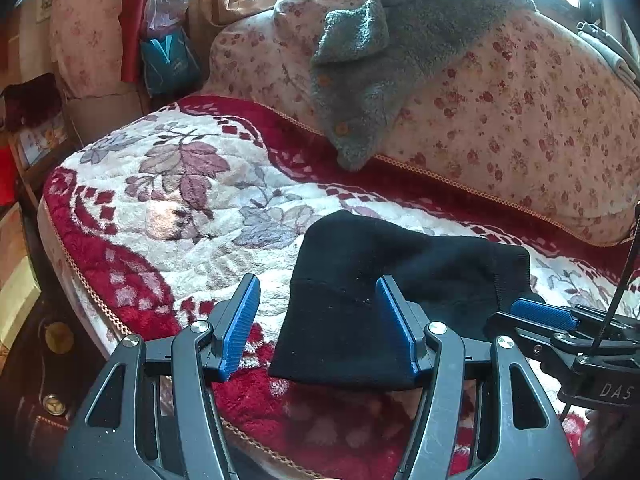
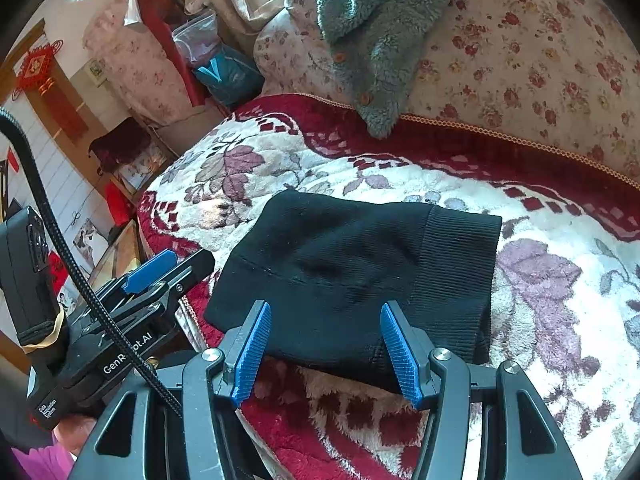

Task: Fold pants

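Note:
Black knit pants (image 1: 384, 300) (image 2: 352, 276) lie folded into a compact flat bundle on the floral red-and-white blanket (image 1: 192, 200) (image 2: 560, 280), the ribbed waistband at their right end. My left gripper (image 1: 318, 320) hovers open near the bundle's front left edge, nothing between its blue pads. My right gripper (image 2: 326, 346) is open too, poised over the bundle's front edge, pads apart and not pressing the cloth. In each view the other gripper shows at the side: the right one (image 1: 544, 314), the left one (image 2: 150, 270).
A grey fleece garment (image 1: 380, 52) (image 2: 372, 40) with buttons drapes over a floral cushion (image 1: 520, 120) (image 2: 540, 60) behind the blanket. The blanket's left edge (image 1: 80, 276) drops to furniture and bags (image 2: 224, 64). A black cable (image 2: 60, 240) runs past the left gripper.

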Demonstrator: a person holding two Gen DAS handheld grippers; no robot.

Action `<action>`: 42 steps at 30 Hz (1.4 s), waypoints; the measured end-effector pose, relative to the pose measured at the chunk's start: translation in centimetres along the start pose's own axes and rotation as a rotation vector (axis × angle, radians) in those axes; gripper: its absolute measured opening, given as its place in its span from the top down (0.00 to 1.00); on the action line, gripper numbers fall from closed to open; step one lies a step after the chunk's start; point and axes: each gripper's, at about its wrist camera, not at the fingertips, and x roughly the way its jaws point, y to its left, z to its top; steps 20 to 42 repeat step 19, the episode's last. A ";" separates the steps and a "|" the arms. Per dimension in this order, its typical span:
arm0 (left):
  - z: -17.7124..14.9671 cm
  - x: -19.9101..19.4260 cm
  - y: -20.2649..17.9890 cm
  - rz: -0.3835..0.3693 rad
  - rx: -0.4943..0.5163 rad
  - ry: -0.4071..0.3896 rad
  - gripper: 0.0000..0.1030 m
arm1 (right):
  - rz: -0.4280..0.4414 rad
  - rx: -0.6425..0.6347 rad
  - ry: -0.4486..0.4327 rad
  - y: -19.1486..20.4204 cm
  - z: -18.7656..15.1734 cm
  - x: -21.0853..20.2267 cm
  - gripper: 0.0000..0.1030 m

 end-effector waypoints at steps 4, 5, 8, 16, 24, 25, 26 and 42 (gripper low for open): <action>0.0 0.0 0.0 0.001 -0.003 0.001 0.42 | 0.002 0.003 0.002 0.0 -0.1 0.1 0.46; 0.0 0.0 0.0 0.001 -0.006 0.003 0.42 | 0.003 0.004 0.003 0.0 -0.1 0.1 0.46; 0.0 0.0 0.1 0.000 -0.019 0.009 0.42 | 0.004 0.005 0.004 -0.1 -0.1 0.2 0.46; 0.0 -0.5 -0.2 0.008 -0.002 -0.038 0.42 | 0.011 0.015 0.004 -0.4 -0.2 0.2 0.46; 0.3 -0.6 -1.1 -0.023 0.008 -0.020 0.42 | 0.003 0.023 -0.006 -1.2 -0.4 -0.7 0.46; 0.3 -0.6 -1.1 -0.023 0.008 -0.020 0.42 | 0.003 0.023 -0.006 -1.2 -0.4 -0.7 0.46; 0.3 -0.6 -1.1 -0.023 0.008 -0.020 0.42 | 0.003 0.023 -0.006 -1.2 -0.4 -0.7 0.46; 0.3 -0.6 -1.1 -0.023 0.008 -0.020 0.42 | 0.003 0.023 -0.006 -1.2 -0.4 -0.7 0.46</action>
